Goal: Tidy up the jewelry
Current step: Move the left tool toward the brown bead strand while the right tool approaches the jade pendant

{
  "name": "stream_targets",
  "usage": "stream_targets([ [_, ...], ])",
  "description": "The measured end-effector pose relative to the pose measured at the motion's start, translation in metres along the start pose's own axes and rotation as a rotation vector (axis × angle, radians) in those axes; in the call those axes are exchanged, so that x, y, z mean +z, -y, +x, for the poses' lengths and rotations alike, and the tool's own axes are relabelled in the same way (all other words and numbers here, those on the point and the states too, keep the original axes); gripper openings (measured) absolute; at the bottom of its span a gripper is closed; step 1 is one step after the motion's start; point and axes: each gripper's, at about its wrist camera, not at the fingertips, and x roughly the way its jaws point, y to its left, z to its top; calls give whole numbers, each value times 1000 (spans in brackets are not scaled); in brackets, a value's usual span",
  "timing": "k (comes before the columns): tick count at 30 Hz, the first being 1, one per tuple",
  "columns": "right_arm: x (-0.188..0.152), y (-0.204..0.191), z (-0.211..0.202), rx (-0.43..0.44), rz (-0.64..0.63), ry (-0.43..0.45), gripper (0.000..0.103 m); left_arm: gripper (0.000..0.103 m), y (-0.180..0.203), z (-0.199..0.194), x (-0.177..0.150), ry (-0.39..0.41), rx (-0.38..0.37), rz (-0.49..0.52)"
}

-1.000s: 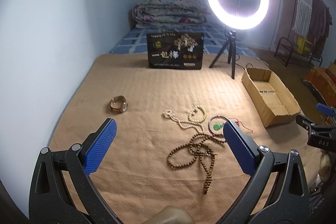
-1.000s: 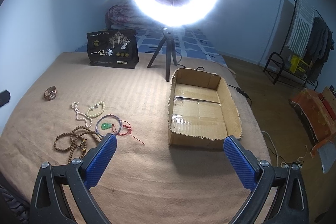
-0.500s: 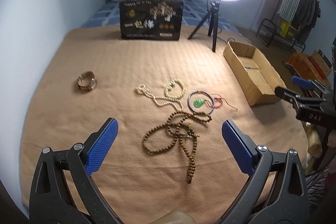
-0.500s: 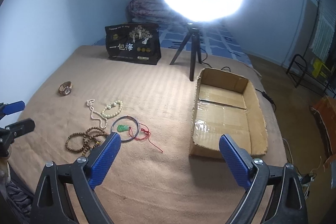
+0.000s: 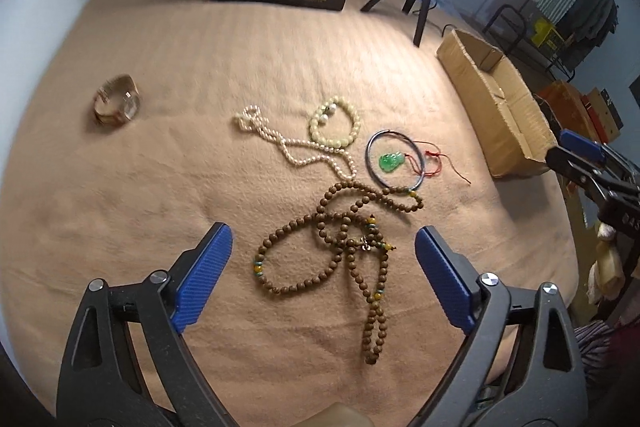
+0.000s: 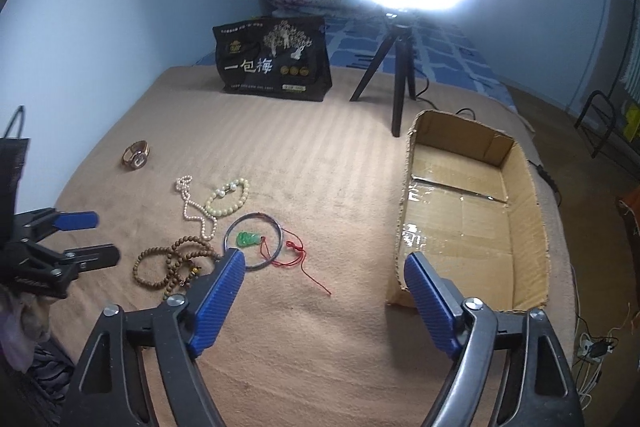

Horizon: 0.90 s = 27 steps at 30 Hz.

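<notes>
Nearest the left tongs (image 5: 323, 259), which gape wide and hold nothing, lies the brown bead strand (image 5: 344, 247), tangled on the tan blanket (image 5: 160, 187) near the bed's front edge. It looks light and limp, likely to slither and trail, so a pinch where several loops cross seems best. Beyond it lie the stiff dark bangle (image 5: 394, 159) ringing a green pendant (image 5: 390, 162), the pearl string (image 5: 296, 147), the pale bead bracelet (image 5: 335, 127) and, well apart toward the left edge, a watch (image 5: 117, 105). The right tongs (image 6: 324, 285), also wide and empty, hover near the front edge; only their view shows the cardboard box (image 6: 524, 163) is bare inside.
</notes>
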Motion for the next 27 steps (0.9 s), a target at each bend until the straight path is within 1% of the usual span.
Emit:
stream_targets([
  [5, 1, -1, 17, 54, 6, -55, 76, 94, -10, 24, 8, -43, -35, -17],
  [8, 2, 1, 28, 78, 18, -84, 71, 94, -15, 38, 11, -63, -37, -33],
  [11, 2, 5, 38, 97, 45, -114, 68, 94, -19, 47, 12, -80, -47, -45],
  [15, 2, 8, 48, 124, 71, -143, 61, 94, -21, 56, 15, -93, -67, -47],
  [18, 3, 10, 52, 139, 94, -154, 60, 94, -24, 64, 17, -115, -89, -61],
  [22, 5, 8, 52, 142, 89, -149, 60, 94, -29, 75, 19, -139, -108, -73],
  [27, 5, 5, 55, 151, 85, -153, 58, 94, -30, 76, 21, -145, -135, -74],
])
